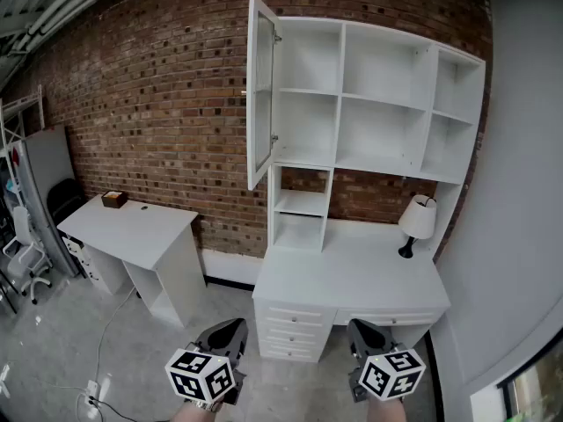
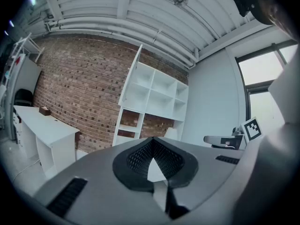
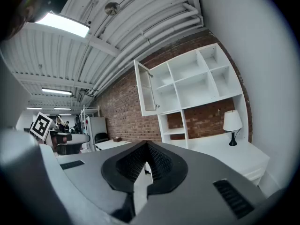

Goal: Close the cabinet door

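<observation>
A white shelf cabinet [image 1: 369,104] stands on a white desk [image 1: 352,275] against the brick wall. Its glass-paned door [image 1: 260,90] at the left end is swung wide open, edge-on toward me, with bare shelves behind it. The door also shows in the left gripper view [image 2: 132,76] and the right gripper view [image 3: 146,89]. My left gripper [image 1: 230,325] and right gripper [image 1: 362,326] are held low in front of the desk drawers, far below the door. Both point level at the cabinet, and both are shut on nothing.
A table lamp [image 1: 417,222] stands on the desk's right end. A smaller white table [image 1: 132,222] with a brown box [image 1: 114,200] is at the left. Office chairs [image 1: 22,253] and a power strip [image 1: 92,392] sit further left. A grey wall closes the right side.
</observation>
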The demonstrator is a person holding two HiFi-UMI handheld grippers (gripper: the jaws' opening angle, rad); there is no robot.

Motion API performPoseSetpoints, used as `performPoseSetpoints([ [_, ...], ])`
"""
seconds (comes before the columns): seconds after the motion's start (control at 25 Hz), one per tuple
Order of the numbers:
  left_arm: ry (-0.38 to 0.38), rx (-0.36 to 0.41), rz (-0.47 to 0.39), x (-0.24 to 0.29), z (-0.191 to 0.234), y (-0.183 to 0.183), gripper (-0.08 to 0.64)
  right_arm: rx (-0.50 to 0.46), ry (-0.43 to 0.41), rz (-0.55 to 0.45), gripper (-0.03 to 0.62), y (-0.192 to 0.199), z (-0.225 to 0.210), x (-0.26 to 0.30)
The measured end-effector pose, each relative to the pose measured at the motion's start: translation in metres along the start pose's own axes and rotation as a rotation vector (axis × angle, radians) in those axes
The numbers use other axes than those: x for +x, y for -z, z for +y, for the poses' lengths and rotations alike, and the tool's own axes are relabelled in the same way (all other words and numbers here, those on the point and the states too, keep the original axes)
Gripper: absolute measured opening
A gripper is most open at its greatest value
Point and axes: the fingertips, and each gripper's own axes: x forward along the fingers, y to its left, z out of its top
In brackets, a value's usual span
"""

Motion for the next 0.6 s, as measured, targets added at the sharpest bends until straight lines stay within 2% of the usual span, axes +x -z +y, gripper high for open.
performPoseSetpoints([
  [0.6,0.004,-0.003,-0.006,0.0063,-0.0076,-0.0007,0.008,0.000,-0.004,-0.012,0.026,-0.0059,-0.0057,-0.0020],
])
